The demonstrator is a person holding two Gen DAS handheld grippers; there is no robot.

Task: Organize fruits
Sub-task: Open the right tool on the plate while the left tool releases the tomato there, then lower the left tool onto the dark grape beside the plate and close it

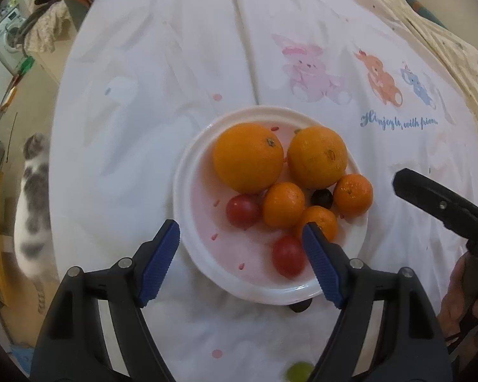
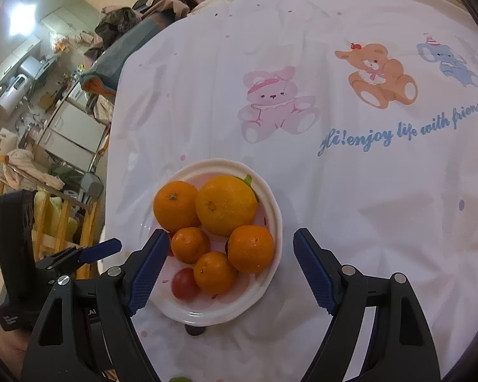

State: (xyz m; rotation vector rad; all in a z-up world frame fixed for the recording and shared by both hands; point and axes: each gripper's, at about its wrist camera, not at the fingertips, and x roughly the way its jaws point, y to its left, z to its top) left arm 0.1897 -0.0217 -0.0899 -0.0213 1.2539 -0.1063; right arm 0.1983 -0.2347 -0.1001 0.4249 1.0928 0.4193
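Observation:
A white plate [image 1: 188, 197] on the white cloth holds two big oranges [image 1: 248, 156], three small mandarins [image 1: 283, 204], two red cherry tomatoes [image 1: 288, 256] and a dark grape [image 1: 322, 197]. My left gripper [image 1: 241, 234] is open and empty, hovering over the plate's near edge. My right gripper [image 2: 229, 242] is open and empty above the same plate [image 2: 271, 286], with the mandarins [image 2: 251, 249] between its fingers. A dark grape [image 2: 195, 330] lies on the cloth under the plate's near rim. A green grape [image 1: 299, 371] lies near the bottom edge.
The white cloth [image 2: 366, 222] with cartoon bears covers the table. A grey and white cat [image 1: 32, 197] stands at the table's left edge. Wooden furniture and clutter [image 2: 47, 146] lie to the left. The right gripper's body [image 1: 443, 207] shows at right in the left wrist view.

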